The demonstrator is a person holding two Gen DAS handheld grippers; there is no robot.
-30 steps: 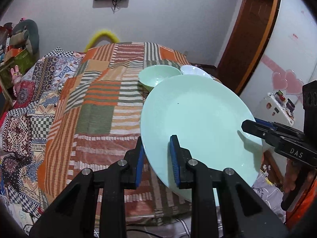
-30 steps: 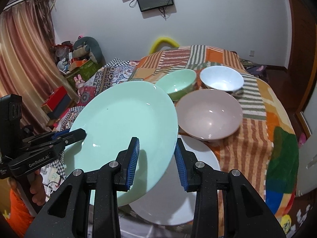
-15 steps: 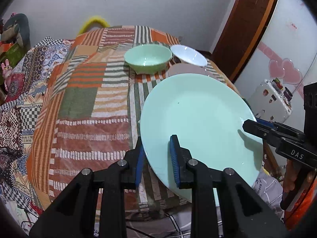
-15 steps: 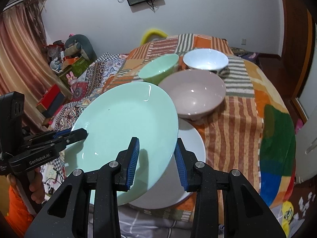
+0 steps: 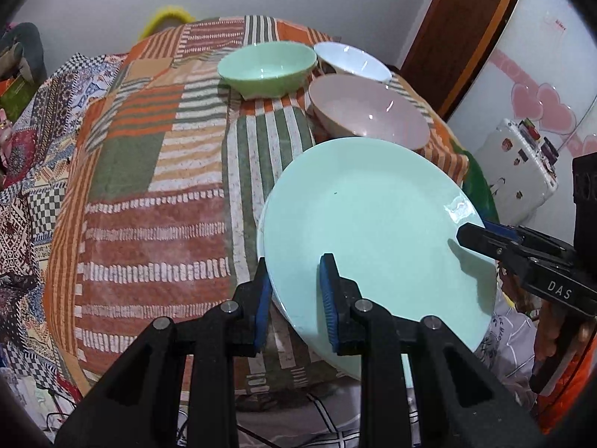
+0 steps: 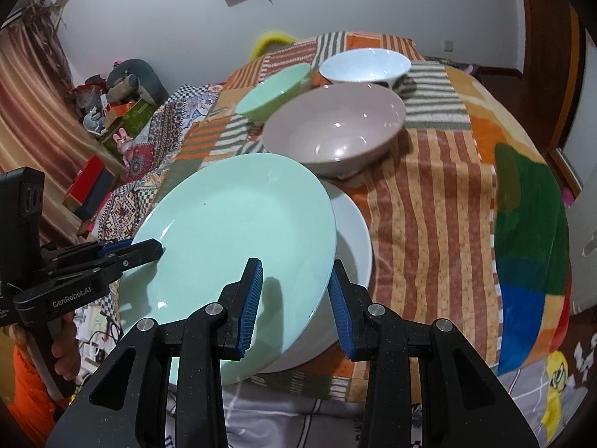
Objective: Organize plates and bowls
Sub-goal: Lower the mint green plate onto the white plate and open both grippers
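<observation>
A mint-green plate (image 5: pixel 373 231) (image 6: pixel 238 231) hangs tilted just above a white plate (image 6: pixel 354 246) at the near edge of the cloth-covered table (image 5: pixel 149 186) (image 6: pixel 447 194). My left gripper (image 5: pixel 294 291) is shut on the green plate's near-left rim; it shows from the side as the left gripper (image 6: pixel 145 250) in the right wrist view. My right gripper (image 6: pixel 296 298) is shut on the opposite rim, and the right gripper (image 5: pixel 485 237) also shows in the left wrist view. Behind stand a beige bowl (image 5: pixel 369 112) (image 6: pixel 335 130), a green bowl (image 5: pixel 266 65) (image 6: pixel 276 91) and a white bowl (image 5: pixel 350 59) (image 6: pixel 363 65).
A person's hand (image 6: pixel 63 351) grips the left tool's handle. Off the table's left side lie boxes and toys (image 6: pixel 112 119) by a curtain (image 6: pixel 26 112). A white appliance (image 5: pixel 522 171) and a wooden door frame (image 5: pixel 459 37) stand to the right.
Both grippers have come down and forward with the green plate, which now hangs low over the white plate. The bowls sit nearer in view. Both grips look unchanged.
</observation>
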